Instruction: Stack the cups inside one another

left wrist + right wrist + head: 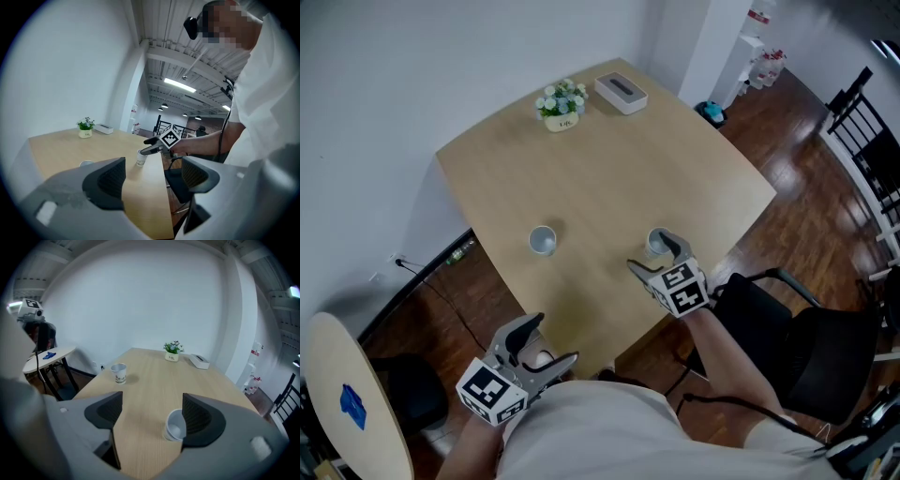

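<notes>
Jaws on my right hand-held gripper [152, 401] are spread wide and hold nothing. In its own view the near white paper cup [174, 425] stands upright, mouth up, just inside the right-hand jaw, with a broad gap to the other jaw. I think the cup may be touching that jaw, but the wide-angle view does not let me say for certain. From the head view, this cup sits close to the front edge of the light wooden table [619, 178].

The far white paper cup [543, 241], with a small printed pattern on its side, stands upright and alone toward the table's left side, well apart from the near one.

My left hand-held gripper [153, 164] is likewise wide open and empty. It hangs off the table's near edge, close to the person's white shirt [591, 431], and its view looks across the tabletop toward the right hand-held gripper and the near cup.

At the table's far end a small potted plant with white flowers [562, 101] stands near a white rectangular tissue box [621, 92]. A black chair [797, 347] sits at the table's right side on the dark wooden floor [787, 141]. A round pale side table [328, 366] with a blue item [352, 403] on it is at the lower left.
</notes>
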Demonstrator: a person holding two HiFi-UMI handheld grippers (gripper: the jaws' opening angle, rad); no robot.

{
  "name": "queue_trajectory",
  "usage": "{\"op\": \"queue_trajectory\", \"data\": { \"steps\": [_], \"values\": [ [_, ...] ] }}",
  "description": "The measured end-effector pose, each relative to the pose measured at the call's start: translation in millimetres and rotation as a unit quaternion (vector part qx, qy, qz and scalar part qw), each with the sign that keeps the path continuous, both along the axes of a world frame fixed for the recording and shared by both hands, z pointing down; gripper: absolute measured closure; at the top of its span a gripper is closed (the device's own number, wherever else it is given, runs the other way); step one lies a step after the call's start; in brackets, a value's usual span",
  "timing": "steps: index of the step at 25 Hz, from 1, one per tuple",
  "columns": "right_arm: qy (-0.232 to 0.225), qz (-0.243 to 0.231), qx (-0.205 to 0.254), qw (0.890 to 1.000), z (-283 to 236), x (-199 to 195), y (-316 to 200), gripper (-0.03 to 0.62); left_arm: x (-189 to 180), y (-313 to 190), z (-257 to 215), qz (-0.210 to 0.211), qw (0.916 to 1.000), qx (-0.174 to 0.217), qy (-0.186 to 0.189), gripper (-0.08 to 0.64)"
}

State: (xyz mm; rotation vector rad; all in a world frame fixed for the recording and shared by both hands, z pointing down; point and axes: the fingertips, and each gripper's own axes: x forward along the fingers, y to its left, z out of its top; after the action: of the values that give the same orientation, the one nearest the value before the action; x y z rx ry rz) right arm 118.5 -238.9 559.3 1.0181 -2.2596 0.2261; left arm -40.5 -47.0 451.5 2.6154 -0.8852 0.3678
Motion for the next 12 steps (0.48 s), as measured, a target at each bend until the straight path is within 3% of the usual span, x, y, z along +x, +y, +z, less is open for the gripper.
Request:
{"op": "queue_trajectory", "data": {
  "steps": [5,12],
  "values": [
    [-0.012,-0.062,-0.001,0.998,5.8,-78.3,15.9,0.198,-26.2,14.0,-7.2,-0.018,0.9998,0.009,0.005,0.167],
    [-0.031,-0.117,-0.011,0.993,22.8,-194.0,12.4,0.177,-94.8,39.9,-5.9,-0.086,0.9962,0.004,-0.017,0.166]
  ]
}}
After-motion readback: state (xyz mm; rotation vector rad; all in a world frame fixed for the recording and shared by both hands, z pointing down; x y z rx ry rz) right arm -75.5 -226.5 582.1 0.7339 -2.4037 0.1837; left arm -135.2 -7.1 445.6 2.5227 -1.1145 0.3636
